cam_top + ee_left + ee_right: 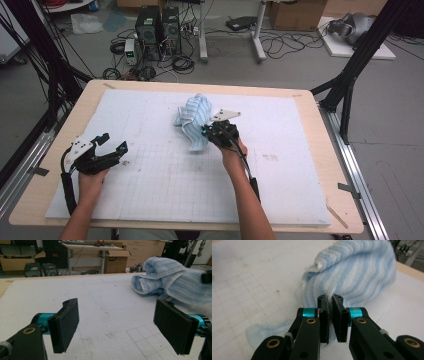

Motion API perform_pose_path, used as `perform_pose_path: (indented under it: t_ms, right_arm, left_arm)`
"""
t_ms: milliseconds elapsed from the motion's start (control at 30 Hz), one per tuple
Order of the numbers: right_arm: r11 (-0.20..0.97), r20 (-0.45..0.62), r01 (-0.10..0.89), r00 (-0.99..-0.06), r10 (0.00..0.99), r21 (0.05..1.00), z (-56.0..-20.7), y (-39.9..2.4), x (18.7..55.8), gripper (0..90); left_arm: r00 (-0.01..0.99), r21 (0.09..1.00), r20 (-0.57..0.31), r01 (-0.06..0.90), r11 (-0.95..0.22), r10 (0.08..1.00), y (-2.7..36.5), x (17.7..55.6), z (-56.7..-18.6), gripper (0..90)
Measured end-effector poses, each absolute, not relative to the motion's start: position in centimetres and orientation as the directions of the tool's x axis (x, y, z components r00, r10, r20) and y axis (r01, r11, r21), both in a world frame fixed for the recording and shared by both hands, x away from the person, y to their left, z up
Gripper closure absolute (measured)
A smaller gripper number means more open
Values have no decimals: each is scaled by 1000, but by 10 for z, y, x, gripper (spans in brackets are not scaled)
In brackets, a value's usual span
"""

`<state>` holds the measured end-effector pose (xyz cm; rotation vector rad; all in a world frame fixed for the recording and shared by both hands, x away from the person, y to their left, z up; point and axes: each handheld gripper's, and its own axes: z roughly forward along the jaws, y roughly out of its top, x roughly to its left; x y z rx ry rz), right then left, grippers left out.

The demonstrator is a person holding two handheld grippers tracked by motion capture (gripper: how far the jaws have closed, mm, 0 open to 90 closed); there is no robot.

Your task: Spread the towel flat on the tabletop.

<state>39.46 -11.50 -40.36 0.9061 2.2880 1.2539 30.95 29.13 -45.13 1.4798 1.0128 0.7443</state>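
A light blue striped towel lies bunched near the middle of the white padded mat, with part of it pulled up off the surface. My right gripper is shut on the near fold of the towel. In the right gripper view its pads press together with cloth pinched between them. My left gripper rests low at the mat's left side, well apart from the towel. Its jaws stand wide open with nothing between them, and the towel lies ahead to its right.
The mat covers most of a wooden table and has a faint grid drawn on its near half. Black frame posts stand at both far corners. Beyond the table, computers and cables lie on the floor.
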Motion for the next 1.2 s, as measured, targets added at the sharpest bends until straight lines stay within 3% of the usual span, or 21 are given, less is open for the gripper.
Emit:
perform_pose_path:
  t_ms: [500,700,1200]
  right_arm:
    - [215,78,286,-750,657,934,-377,-161,357,845]
    - [164,119,263,-799,590,951,-369,-169,344,840]
    - [152,91,345,-597,797,926,-376,-217,342,823]
  left_arm:
    - [425,982,-89,189,7,901,291,310,-451,209]
    - [426,982,-85,191,2,901,291,310,-451,209]
    - [426,981,-85,192,2,901,291,310,-451,209]
